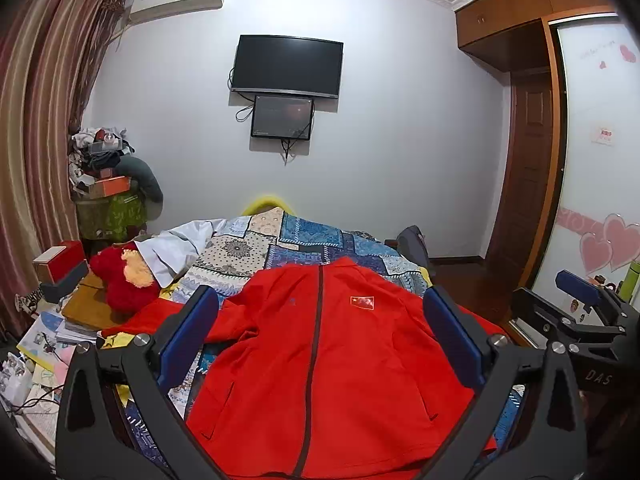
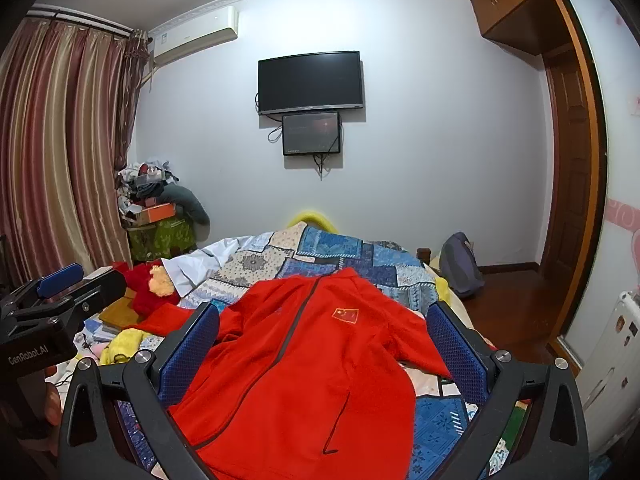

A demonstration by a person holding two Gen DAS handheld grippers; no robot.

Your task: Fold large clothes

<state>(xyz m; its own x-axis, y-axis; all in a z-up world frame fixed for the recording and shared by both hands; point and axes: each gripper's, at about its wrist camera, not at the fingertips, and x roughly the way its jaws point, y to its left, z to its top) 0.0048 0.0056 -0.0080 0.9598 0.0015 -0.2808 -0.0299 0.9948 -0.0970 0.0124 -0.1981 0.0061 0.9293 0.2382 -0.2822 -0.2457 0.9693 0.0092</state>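
Left wrist view: jacket (image 1: 320,360) lies front up on the bed (image 1: 288,240), zipped, sleeves spread, unfolded. No fold made; all folding is left. Left gripper (image 1: 320,340) hangs above it, fingers wide, empty. Right gripper (image 2: 324,348) likewise, fingers wide, holding nothing. A plush toy (image 1: 124,280) and books (image 1: 80,308) crowd the left sleeve's side; right side is freer.

Both tongs (image 1: 320,336) (image 2: 324,344) wide apart, empty
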